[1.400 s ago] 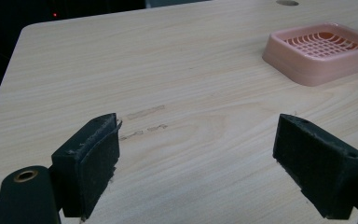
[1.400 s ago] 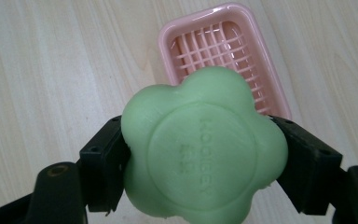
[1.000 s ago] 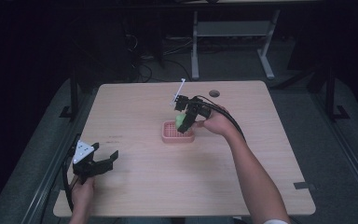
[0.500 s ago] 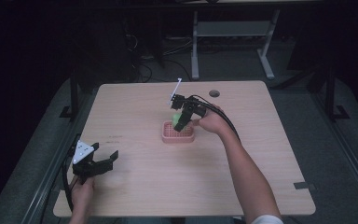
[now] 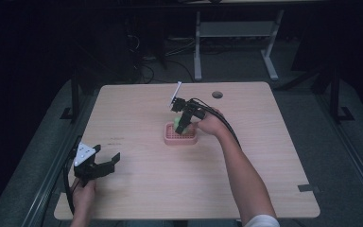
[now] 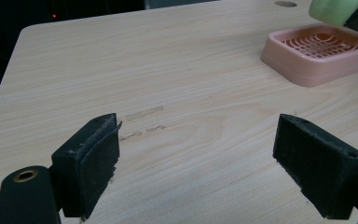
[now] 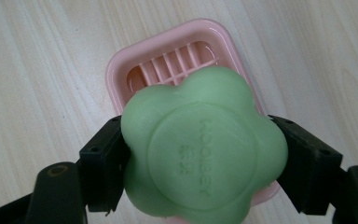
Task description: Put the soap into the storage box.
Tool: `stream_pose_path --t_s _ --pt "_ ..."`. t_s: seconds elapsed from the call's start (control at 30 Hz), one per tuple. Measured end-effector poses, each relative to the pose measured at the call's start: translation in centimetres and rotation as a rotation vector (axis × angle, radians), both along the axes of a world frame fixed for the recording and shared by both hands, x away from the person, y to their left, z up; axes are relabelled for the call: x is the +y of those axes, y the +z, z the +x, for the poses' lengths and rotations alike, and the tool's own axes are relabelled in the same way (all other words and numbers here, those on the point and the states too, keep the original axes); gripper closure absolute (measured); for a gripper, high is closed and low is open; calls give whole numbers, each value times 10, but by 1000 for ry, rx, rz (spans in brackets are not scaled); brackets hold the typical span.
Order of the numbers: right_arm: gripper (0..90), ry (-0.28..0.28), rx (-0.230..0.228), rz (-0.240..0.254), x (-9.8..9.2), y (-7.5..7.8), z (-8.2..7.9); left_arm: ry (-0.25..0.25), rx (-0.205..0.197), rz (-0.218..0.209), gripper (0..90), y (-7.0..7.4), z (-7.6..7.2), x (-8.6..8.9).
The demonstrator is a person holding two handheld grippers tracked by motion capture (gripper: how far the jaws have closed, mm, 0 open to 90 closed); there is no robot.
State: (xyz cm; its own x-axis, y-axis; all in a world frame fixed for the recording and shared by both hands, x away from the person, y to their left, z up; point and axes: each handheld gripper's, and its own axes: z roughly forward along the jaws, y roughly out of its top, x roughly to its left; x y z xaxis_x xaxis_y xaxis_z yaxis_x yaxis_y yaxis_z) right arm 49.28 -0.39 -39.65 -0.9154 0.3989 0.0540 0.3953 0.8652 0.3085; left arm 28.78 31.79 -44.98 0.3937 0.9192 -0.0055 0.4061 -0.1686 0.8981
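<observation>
A green flower-shaped soap (image 7: pixel 200 149) is clamped between the jaws of my right gripper (image 7: pixel 200 154), just above a pink slatted soap dish (image 7: pixel 168 56). In the high view the right gripper (image 5: pixel 183 124) hangs over the dish (image 5: pixel 180 138) near the table's middle, and the soap (image 5: pixel 177 125) shows as a pale green spot. My left gripper (image 5: pixel 100 166) rests at the table's near left edge, open with nothing between its jaws. In the left gripper view the open gripper (image 6: pixel 196 158) faces bare wood, with the dish (image 6: pixel 319 53) and the soap (image 6: pixel 335 10) at the upper right.
The wooden table (image 5: pixel 146 179) has a round cable hole (image 5: pixel 217 94) near its far edge. Faint scuff marks (image 6: pixel 142 114) lie on the wood ahead of the left gripper. Dark floor, cables and a metal stand lie beyond the table.
My right gripper has carried the soap down and slightly nearer, over the pink dish. The left gripper has stayed where it was.
</observation>
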Motion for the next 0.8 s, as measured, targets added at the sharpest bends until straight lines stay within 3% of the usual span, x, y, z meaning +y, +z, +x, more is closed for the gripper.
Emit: stream_pose_path --t_s 0.3,0.8 --pt "254 -3 23 -42 10 -13 1 -3 -3 6 142 0 0 1" --pt "253 -20 36 -56 12 -21 3 -2 -6 7 142 1 0 1"
